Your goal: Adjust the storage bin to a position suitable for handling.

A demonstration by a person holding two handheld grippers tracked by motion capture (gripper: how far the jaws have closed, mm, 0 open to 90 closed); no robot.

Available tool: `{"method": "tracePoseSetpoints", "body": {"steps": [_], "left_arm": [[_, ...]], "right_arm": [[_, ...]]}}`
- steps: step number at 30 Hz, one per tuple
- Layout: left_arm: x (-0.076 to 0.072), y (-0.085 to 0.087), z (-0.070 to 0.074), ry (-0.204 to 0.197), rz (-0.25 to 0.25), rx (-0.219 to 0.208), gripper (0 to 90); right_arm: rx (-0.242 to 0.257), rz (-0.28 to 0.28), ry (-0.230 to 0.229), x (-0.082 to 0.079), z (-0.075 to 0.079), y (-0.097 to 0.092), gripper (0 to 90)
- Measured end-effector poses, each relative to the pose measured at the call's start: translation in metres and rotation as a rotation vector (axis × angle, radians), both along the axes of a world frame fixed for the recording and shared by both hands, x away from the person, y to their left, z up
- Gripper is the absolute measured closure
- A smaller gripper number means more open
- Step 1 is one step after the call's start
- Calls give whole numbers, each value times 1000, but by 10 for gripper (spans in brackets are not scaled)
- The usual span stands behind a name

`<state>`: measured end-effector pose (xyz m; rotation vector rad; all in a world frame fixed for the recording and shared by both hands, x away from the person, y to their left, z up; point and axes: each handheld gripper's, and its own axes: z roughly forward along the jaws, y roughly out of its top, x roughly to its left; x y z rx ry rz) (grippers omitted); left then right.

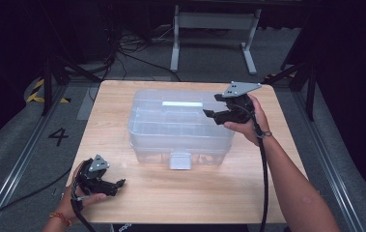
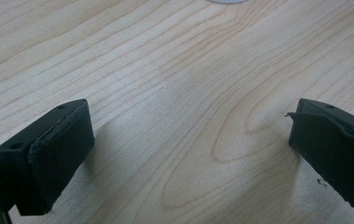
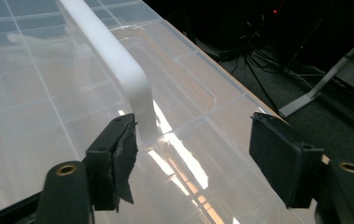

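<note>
wooden table [image 1: 180, 193] reaches nearest, its front strip bare; clear plastic box [image 1: 180, 125] sits mid-table, back edge near the far rim; right gripper [image 1: 218, 105] hangs spread beside the box's right end, near its white handle [image 3: 118, 60]; left gripper [image 1: 118, 186] spread at the front-left corner
</note>
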<state>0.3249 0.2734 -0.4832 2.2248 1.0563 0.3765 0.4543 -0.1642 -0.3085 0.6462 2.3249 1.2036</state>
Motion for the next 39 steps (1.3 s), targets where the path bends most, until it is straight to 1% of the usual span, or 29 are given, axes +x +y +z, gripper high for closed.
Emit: {"method": "tracePoseSetpoints", "body": {"steps": [1, 2, 3, 5, 8, 12, 14, 16, 18, 20, 21, 22, 24, 26, 27, 28, 31, 34, 39], "left_arm": [[0, 0, 0, 0, 0, 0, 5], [0, 0, 0, 1, 0, 1, 5], [0, 0, 0, -1, -1, -1, 5], [0, 0, 0, -1, 0, -1, 5], [0, 0, 0, 0, -1, -1, 5], [0, 0, 0, -1, 0, -1, 5], [0, 0, 0, -1, 0, -1, 5], [0, 0, 0, -1, -1, -1, 5], [0, 0, 0, -1, 0, -1, 5], [0, 0, 0, -1, -1, -1, 5], [0, 0, 0, -1, -1, -1, 5], [0, 0, 0, 0, 0, 0, 5], [0, 0, 0, 0, 0, 1, 5], [0, 0, 0, 0, -1, 0, 5], [0, 0, 0, 0, -1, 0, 5], [0, 0, 0, 0, 0, 0, 5], [0, 0, 0, 0, 0, 1, 5], [0, 0, 0, -1, -2, -2, 5], [1, 1, 1, 4, -13, 2, 6]], "right_arm": [[0, 0, 0, 0, 0, 0, 319], [10, 12, 12, 1, 0, 1, 330], [9, 22, 10, 1, 0, 3, 346], [-15, 33, -1, 0, 0, 7, 356], [-19, 44, 0, -1, 1, 11, 359], [-46, 55, -4, -1, 2, 18, 366], [-47, 61, -4, -1, 3, 21, 373], [-49, 54, -4, 0, 4, 23, 404], [-41, 63, 11, 1, 4, 25, 433], [-53, 61, 15, 2, 4, 28, 476], [-53, 61, 15, 2, 4, 28, 476], [-66, 61, 15, 3, 3, 30, 527], [-59, 63, 14, 3, 4, 30, 580], [-52, 81, 31, 4, 4, 31, 638], [-52, 81, 31, 4, 4, 31, 638], [-55, 89, 33, 4, 4, 32, 677], [-60, 101, 43, 4, 3, 34, 736], [-65, 94, 39, 4, 4, 35, 738], [-60, 92, 55, 7, 5, 36, 740]]}}
